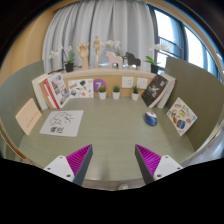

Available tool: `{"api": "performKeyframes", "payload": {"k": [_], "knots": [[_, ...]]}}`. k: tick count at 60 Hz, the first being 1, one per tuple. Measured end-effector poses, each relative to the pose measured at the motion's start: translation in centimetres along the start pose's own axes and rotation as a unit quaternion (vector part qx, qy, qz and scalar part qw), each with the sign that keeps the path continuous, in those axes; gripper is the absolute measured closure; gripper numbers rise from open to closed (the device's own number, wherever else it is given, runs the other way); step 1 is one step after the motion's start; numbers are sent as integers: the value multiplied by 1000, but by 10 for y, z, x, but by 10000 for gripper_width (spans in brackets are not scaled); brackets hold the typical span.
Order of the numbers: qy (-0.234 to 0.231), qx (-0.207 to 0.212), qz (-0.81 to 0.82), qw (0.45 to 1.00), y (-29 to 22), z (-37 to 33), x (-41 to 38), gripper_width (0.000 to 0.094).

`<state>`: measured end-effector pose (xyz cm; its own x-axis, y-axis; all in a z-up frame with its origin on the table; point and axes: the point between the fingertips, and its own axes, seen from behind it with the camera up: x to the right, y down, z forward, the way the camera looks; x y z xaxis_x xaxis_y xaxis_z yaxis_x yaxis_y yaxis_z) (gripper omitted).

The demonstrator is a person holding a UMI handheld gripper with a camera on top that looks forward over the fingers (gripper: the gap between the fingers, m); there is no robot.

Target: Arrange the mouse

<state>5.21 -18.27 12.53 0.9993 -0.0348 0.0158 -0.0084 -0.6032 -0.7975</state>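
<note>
Gripper (114, 160) hovering over table (110, 125), fingers spread wide, holding nothing. Small blue object, likely mouse (151, 118), sitting at 1 o'clock, well beyond fingers. Approach step: next move calling for reach forward-right, fingers straddling it. Potted plants (116, 91) lining far edge.

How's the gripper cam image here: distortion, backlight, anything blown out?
Gripper view: strong fisheye, the table edge and walls bow outward. The windows behind the curtain are bright and partly blown out, so the far wall is backlit. The table is evenly lit, shadows soft. The open gripper shows sharp.
</note>
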Motion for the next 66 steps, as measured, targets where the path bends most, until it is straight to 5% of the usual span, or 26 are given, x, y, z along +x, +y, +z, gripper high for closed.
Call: {"api": "performKeyframes", "payload": {"k": [15, 40, 49, 53, 66], "knots": [[55, -61, 19, 996, 42, 88, 121, 74], [55, -79, 23, 995, -27, 257, 222, 107], [34, -76, 20, 996, -48, 292, 218, 259], [35, -77, 19, 996, -54, 300, 218, 411], [38, -93, 20, 995, -56, 305, 217, 535]]}}
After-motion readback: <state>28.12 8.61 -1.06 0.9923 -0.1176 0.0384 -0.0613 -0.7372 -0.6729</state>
